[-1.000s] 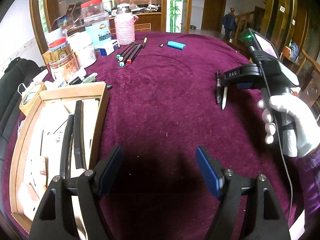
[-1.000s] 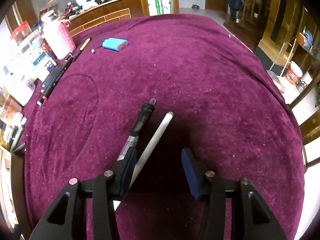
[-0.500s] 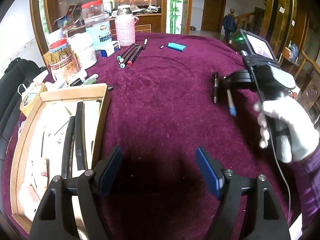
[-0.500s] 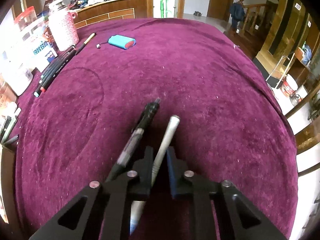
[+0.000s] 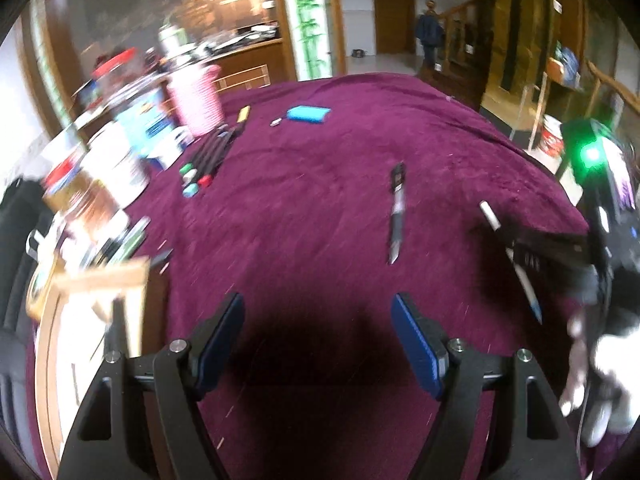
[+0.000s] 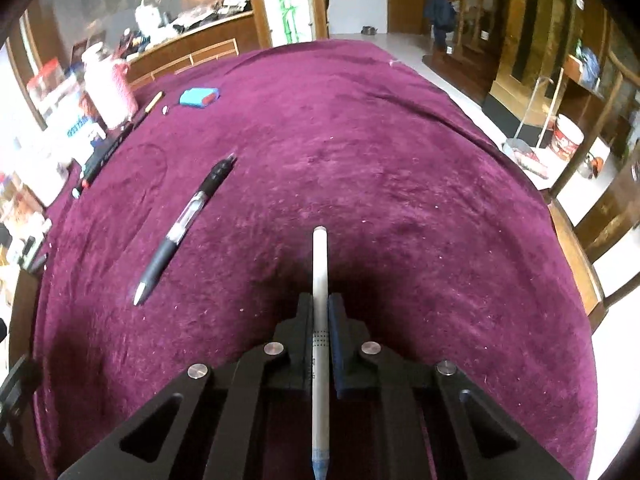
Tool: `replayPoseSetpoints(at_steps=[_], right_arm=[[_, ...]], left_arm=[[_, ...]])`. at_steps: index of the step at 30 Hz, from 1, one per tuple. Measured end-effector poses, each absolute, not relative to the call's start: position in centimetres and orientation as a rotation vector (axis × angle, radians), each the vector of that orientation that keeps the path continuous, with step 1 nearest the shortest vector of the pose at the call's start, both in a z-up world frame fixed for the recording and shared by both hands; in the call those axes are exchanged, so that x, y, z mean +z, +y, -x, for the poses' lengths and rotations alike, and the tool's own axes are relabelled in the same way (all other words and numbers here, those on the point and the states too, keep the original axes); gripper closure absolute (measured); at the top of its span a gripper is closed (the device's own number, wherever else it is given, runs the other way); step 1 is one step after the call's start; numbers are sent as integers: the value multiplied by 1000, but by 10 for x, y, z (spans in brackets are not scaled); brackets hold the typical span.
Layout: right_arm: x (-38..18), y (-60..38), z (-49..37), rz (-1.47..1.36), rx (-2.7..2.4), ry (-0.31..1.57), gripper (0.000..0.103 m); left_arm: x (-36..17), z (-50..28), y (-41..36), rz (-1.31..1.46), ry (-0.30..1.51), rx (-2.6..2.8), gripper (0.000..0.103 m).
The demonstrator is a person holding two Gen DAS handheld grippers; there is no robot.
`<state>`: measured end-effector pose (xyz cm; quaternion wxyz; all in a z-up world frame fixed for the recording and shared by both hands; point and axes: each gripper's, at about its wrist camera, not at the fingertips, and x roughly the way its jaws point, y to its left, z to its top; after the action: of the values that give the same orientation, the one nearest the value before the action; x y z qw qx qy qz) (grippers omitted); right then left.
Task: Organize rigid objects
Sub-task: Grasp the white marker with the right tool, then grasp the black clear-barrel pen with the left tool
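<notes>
Maroon-clothed tabletop (image 6: 400, 160) is hosting a tidy-up barely begun: the right gripper (image 6: 320, 320) is clamping a white pen (image 6: 320, 264). Its black pen (image 6: 188, 216) and markers (image 5: 208, 156) are lying unsorted while the left gripper (image 5: 318, 344) is hanging wide, empty.

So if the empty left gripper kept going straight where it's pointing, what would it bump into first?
Probably just the purple tablecloth. The left gripper is open, tilted down at bare cloth. The black pen lies farther on and slightly to the right, so it would likely be missed, though depth is hard to judge in this blurry view.

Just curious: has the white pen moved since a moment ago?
Yes. The white pen, once beside the black pen on the cloth, is now clamped in the right fingers, lifted rightward away from it.
</notes>
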<state>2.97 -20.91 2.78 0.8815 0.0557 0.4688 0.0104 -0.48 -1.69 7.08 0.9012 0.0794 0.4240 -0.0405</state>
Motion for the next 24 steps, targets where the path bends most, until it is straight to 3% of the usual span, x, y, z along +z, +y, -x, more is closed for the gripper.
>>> replayPoseSetpoints(at_steps=[9,11,14,22,24], right_arm=[[28,-214,-29,-160,43,959,95],[28,-214,-29,-158,44,958,95],[28,-214,-29,-150,41,956,94],[27,-213,-28,-142,38,954,94],[27,-213,-28,-139,36,953,94]], left_arm=[[41,-74,-72,-272,870,-144,30],[34,-89,-79,-289,875,-144,43],[26,-103,-85,-302,901,-160,55],[15,-115,-92,-311,907,-158,57],[15,-116,-92,-305,909,-172,65]])
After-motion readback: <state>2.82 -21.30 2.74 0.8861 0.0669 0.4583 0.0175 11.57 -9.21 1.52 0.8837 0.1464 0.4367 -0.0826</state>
